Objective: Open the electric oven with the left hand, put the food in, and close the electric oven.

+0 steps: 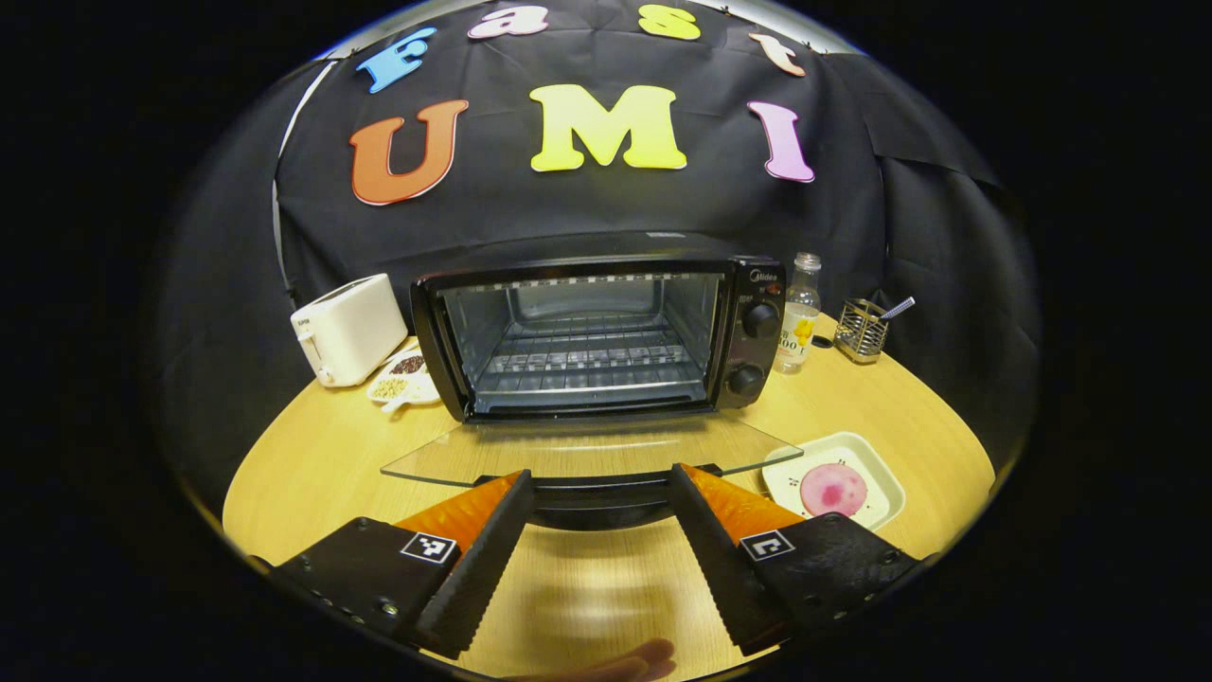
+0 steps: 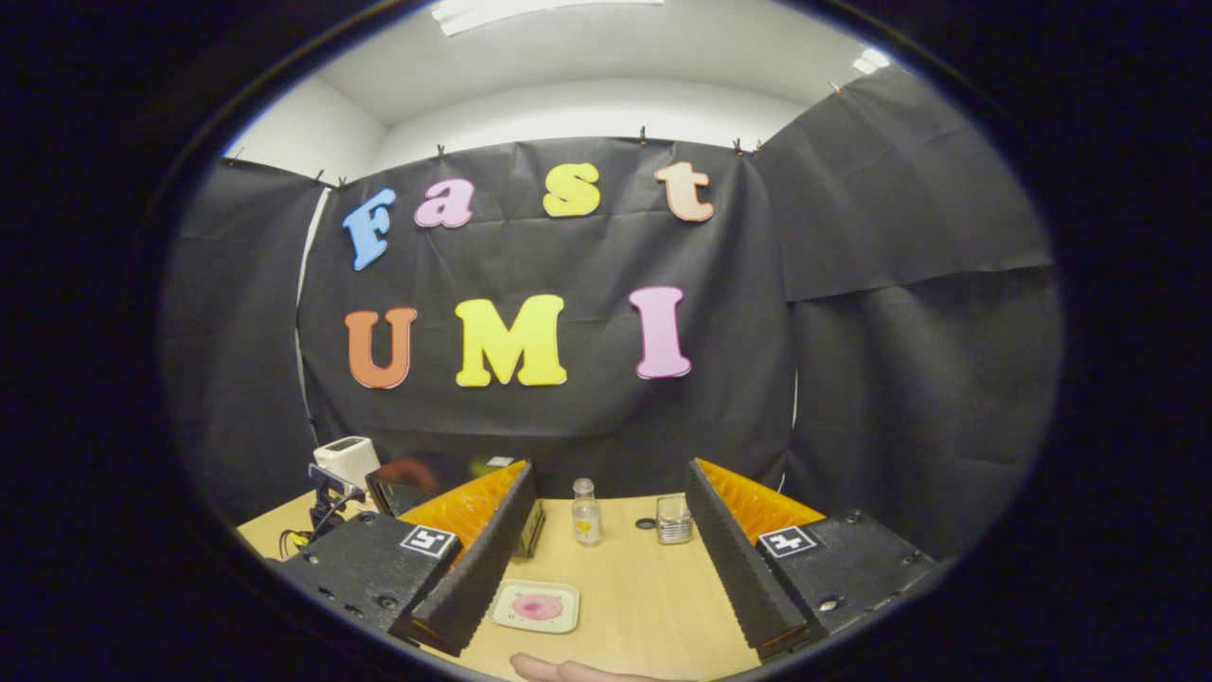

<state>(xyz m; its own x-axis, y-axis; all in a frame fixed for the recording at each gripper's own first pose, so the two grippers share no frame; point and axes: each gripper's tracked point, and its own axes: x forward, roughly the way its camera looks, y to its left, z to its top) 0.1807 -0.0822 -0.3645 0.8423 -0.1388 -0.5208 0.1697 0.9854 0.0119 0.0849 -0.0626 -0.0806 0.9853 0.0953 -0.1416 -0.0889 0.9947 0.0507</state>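
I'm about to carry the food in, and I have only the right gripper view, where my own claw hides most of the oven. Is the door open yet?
Observer: Yes. In the left gripper view the oven has its glass door folded down flat in front of it.
Operator: Is the left claw gripping the handle?
Observer: No. The left claw is open, with its fingers standing either side of the door handle and not pressing on it.
Operator: Anything on the rack inside?
Observer: The wire rack looks bare from here.
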